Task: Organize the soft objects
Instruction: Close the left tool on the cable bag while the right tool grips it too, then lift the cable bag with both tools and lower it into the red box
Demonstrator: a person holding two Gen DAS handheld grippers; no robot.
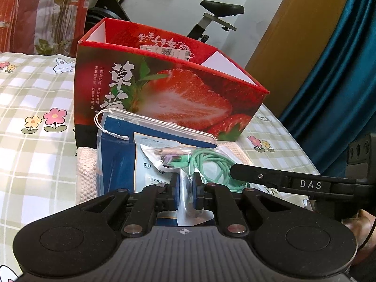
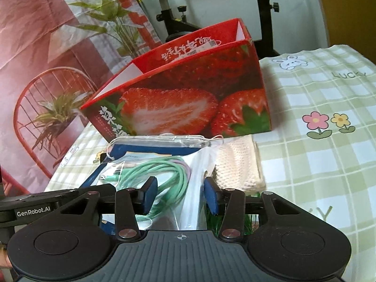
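Left wrist view shows the clear plastic bag (image 1: 188,162) pinched by its near edge between the blue pads of the left gripper (image 1: 186,188), whose fingers stand narrow on the film; the bag contains a coiled green cable (image 1: 211,162) and lies across a blue packet (image 1: 117,155) with a white drawstring; the packet rests on a cream knitted cloth (image 1: 85,164), which lies flat on the surface (image 1: 35,141) covered with a green checked tablecloth printed with flowers and rabbits; directly behind the pile stands an open red strawberry box (image 1: 169,94), just beyond the packet's far edge. Right wrist view shows the right gripper (image 2: 179,195) with its fingers moderately wide, one pad on each side of the bag's (image 2: 195,188) near corner; whether the pads touch the film cannot be determined; the green cable (image 2: 164,176) sits by the left pad; the knitted cloth (image 2: 237,162) extends to the right of the bag; the strawberry box (image 2: 188,98) stands behind, and an exercise bike (image 2: 265,18) is visible beyond the surface (image 2: 317,164).
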